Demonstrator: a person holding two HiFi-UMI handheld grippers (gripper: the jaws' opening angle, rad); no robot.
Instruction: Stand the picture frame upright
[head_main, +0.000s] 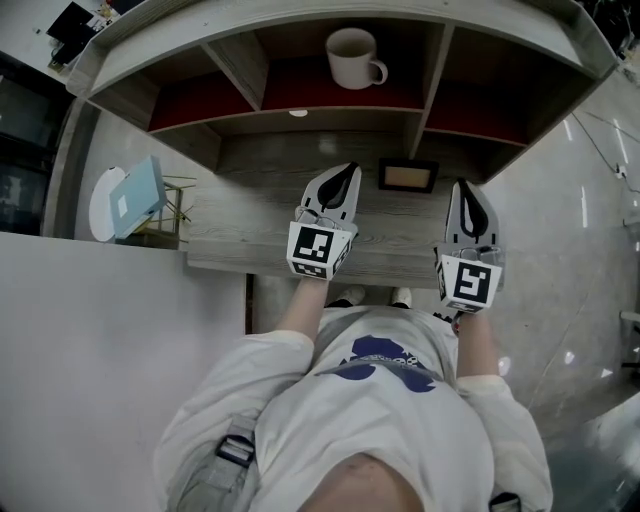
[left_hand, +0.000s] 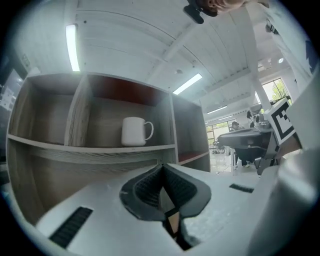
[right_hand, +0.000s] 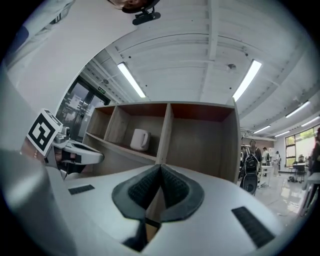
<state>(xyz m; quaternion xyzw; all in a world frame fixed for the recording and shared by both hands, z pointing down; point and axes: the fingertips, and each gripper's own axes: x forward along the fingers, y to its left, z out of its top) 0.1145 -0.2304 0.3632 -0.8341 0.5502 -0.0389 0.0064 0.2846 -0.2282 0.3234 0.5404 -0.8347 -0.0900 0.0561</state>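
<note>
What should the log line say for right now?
left gripper: jaws shut, empty | right gripper: jaws shut, empty | picture frame: on desk, unheld

White mug (head_main: 352, 57) in a grey wood-grain shelf (head_main: 300, 150) backed in dark red. Black picture frame (head_main: 407, 176) with a tan centre, on a grey-grained desk (head_main: 240, 232). White left gripper (head_main: 349, 169) and right gripper (head_main: 468, 187) with black fingers (head_main: 340, 187) and black-and-white square markers.

Side cubbies (head_main: 195, 110) free; mug (head_main: 352, 57), picture frame (head_main: 407, 176) obstruct.
</note>
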